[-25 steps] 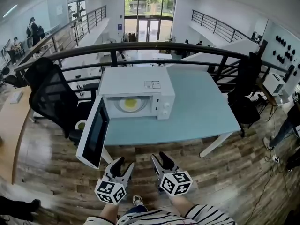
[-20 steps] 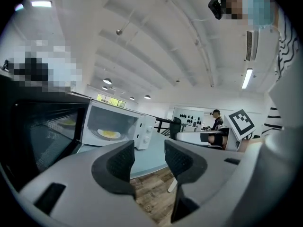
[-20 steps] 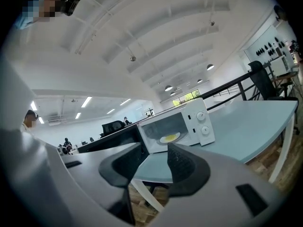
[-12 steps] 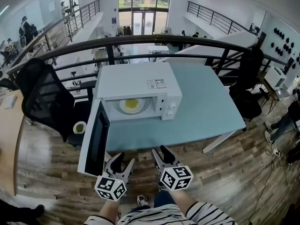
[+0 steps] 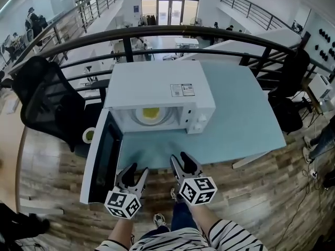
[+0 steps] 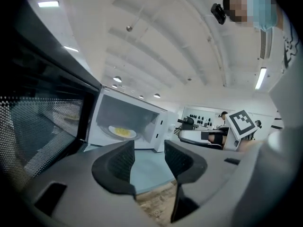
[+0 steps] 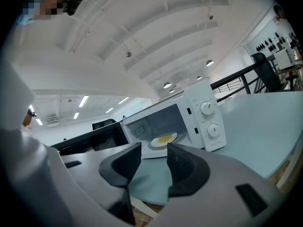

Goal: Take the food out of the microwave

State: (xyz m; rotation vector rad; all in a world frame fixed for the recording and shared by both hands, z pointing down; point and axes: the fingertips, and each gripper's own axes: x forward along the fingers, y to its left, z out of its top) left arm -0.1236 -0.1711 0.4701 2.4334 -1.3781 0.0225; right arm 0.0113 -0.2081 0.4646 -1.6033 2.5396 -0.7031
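Saw the round white plate of yellow food (image 5: 151,114) inside the white microwave oven (image 5: 157,82), door open, straight ahead and well apart from both tools. Held left gripper (image 5: 136,171) and right gripper (image 5: 179,158) with jaws apart, empty (right seemingly slightly nearer).

Cavity: microwave (image 5: 157,85) mouth faces frame bottom, open; only a plate (image 5: 137,117) inside.
Left flank: door (image 5: 102,158) swung out at lower left, blocks entry from that side.
Approach: bare table (image 5: 152,148) strip at centre, between door and panel (image 5: 201,120).
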